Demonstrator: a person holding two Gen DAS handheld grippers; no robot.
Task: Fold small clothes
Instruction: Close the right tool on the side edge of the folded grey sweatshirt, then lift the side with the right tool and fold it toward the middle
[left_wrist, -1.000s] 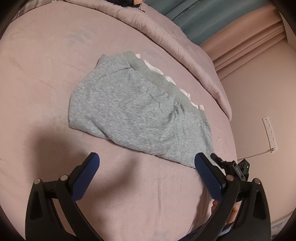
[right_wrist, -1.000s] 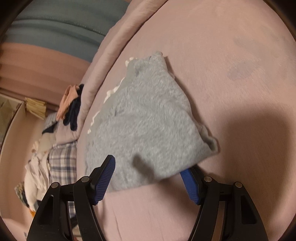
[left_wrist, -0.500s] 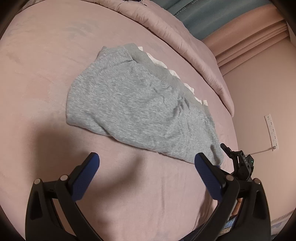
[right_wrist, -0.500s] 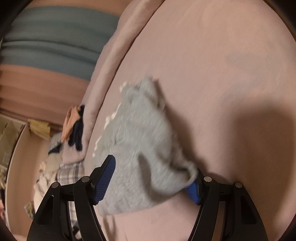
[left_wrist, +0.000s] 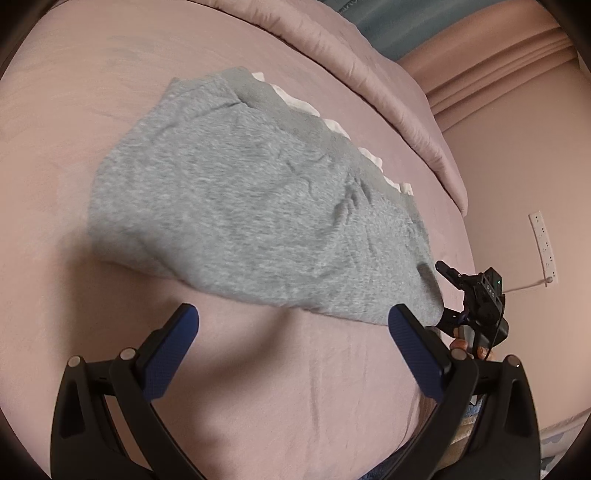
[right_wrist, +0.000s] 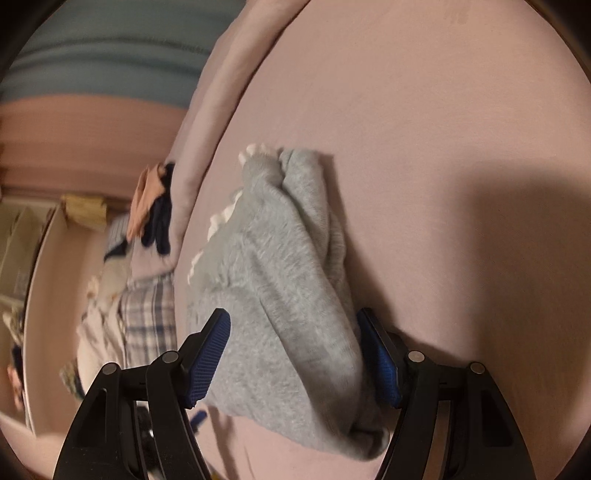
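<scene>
While the grey garment (left_wrist: 255, 206) lies spread on the pink bed (left_wrist: 55, 147), white scalloped trim along its far edge, you have two tools in play.

Item one: left gripper (left_wrist: 291, 354). Fingers stand wide apart and empty, hovering just short of the garment's near hem, touching nothing.

Item two: right gripper (right_wrist: 295, 354). Fingers straddle the garment's right end; the right pad (right_wrist: 376, 362) sits against the bunched cloth, the left pad (right_wrist: 207, 358) appears clear of it. They are not clenched, so the cloth looks scooped and nudged rather than pinched. From the left view this gripper shows at the garment's near right corner.

Item three: spare clothing (right_wrist: 147, 206), heaped beyond the rolled duvet (left_wrist: 369, 66), not concerned.

Handling notes, as judgement: the step in hand looks like taking the right end to carry it over. Close your right fingers fully on both layers before lifting, or only the top layer will travel. Set your left fingers on the near hem at the intended crease to pin it. Carry low and level, keep the edges aligned with the trim, and release only once the cloth lies flat.
</scene>
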